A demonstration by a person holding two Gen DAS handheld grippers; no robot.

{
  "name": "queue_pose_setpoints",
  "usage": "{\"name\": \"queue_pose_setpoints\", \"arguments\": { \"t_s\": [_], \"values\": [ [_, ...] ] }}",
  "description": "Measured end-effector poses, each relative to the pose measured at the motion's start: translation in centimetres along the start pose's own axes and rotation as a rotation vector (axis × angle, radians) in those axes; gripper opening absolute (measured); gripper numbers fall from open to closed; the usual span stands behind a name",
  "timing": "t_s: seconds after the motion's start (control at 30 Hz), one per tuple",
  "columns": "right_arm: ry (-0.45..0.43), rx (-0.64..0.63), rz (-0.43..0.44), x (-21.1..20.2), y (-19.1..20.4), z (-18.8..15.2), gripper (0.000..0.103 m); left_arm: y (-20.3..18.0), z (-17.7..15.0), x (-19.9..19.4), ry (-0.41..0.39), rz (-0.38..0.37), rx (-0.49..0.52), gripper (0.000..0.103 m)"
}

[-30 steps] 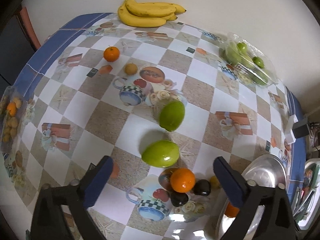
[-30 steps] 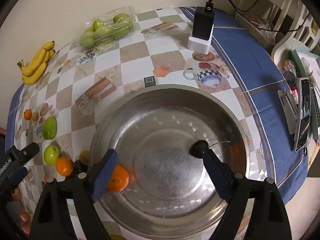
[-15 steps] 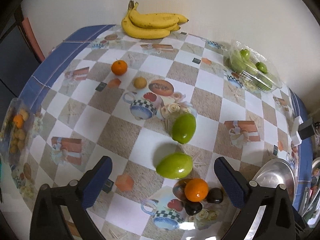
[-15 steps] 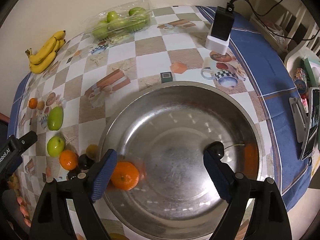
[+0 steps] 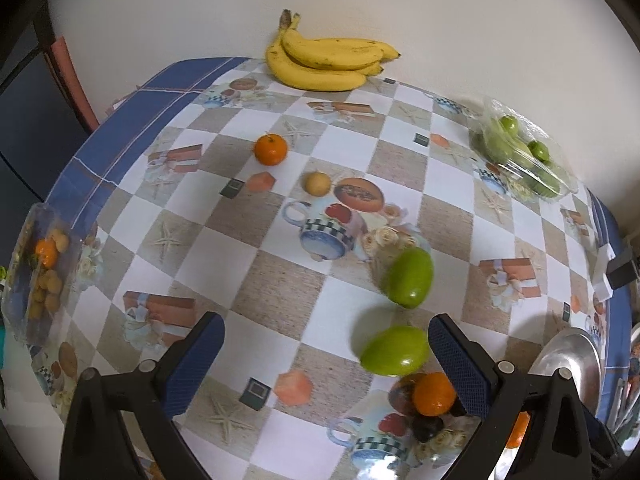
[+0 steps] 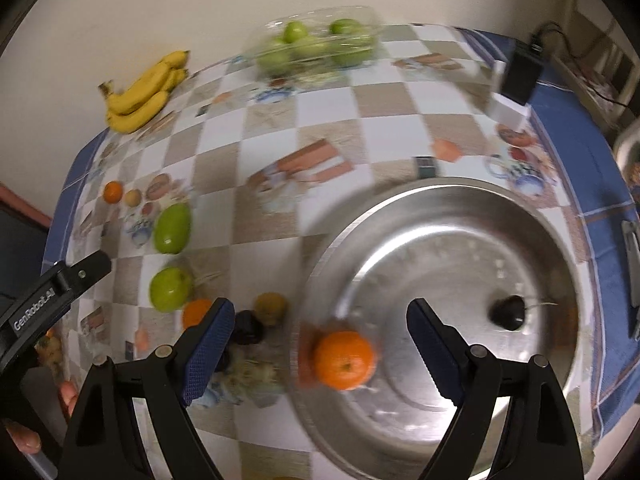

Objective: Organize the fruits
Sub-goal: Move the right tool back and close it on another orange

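One orange (image 6: 345,359) in metal bowl (image 6: 520,216)

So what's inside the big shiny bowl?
Inside the metal bowl sit one orange and a small dark fruit. The right gripper hides parts of the bowl's near side.

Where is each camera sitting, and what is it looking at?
Left wrist: sits on the left gripper, looking down at the checkered tablecloth; only its open fingers show.
Right wrist: sits on the right gripper, above the round silver metal bowl; part of the left gripper shows.
Shared: yellow banana bunch.
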State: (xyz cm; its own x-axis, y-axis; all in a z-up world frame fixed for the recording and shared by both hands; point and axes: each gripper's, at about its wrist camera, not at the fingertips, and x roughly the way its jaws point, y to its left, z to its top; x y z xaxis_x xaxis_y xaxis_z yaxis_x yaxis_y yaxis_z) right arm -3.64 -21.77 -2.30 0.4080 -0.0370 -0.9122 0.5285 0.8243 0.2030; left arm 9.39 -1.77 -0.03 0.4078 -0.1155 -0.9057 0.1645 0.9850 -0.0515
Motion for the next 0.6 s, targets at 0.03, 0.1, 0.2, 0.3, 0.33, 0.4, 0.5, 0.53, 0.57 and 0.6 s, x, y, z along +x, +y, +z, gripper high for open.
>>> {"name": "queue_pose_setpoints", "arguments": {
  "t_s": [0.03, 0.1, 0.2, 0.3, 0.33, 0.4, 0.5, 0.53, 0.57, 0.6],
  "values": [
    [-0.001, -0.010, 0.007, 0.1, 0.5, 0.0, 0.088, 0.3, 0.1, 0.1, 0.001, -0.001, -0.008, 0.103],
    [-0.003, -0.029, 0.023, 0.3, 1.5, -0.1, 0.088, 0.9, 0.2, 0.2, 0.003, -0.002, -0.020, 0.103],
    [-0.002, -0.068, 0.027, 0.8, 2.9, -0.2, 0.088, 1.6, 0.3, 0.5, 0.009, 0.000, -0.041, 0.103],
    [-0.005, -0.116, 0.047, 1.1, 4.4, -0.3, 0.088, 2.0, 0.4, 0.7, 0.020, -0.006, -0.052, 0.103],
    [-0.004, -0.131, 0.060, 1.3, 5.0, -0.4, 0.088, 2.1, 0.4, 0.9, 0.028, -0.011, -0.051, 0.103],
    [0.000, -0.147, 0.075, 1.6, 5.7, -0.5, 0.088, 2.0, 0.3, 1.4, 0.052, -0.012, -0.043, 0.103],
    [0.008, -0.165, 0.085, 2.1, 6.6, -0.7, 0.088, 1.9, -0.1, 2.6, 0.100, -0.006, -0.037, 0.103],
    [0.011, -0.173, 0.082, 2.3, 6.9, -0.8, 0.088, 1.9, -0.2, 2.9, 0.113, -0.004, -0.038, 0.103],
    [0.015, -0.182, 0.078, 2.6, 7.2, -0.8, 0.088, 2.0, -0.3, 3.2, 0.121, -0.003, -0.039, 0.103],
    [0.017, -0.191, 0.075, 2.8, 7.5, -0.9, 0.088, 2.0, -0.4, 3.5, 0.131, -0.002, -0.041, 0.103]
  ]
}}
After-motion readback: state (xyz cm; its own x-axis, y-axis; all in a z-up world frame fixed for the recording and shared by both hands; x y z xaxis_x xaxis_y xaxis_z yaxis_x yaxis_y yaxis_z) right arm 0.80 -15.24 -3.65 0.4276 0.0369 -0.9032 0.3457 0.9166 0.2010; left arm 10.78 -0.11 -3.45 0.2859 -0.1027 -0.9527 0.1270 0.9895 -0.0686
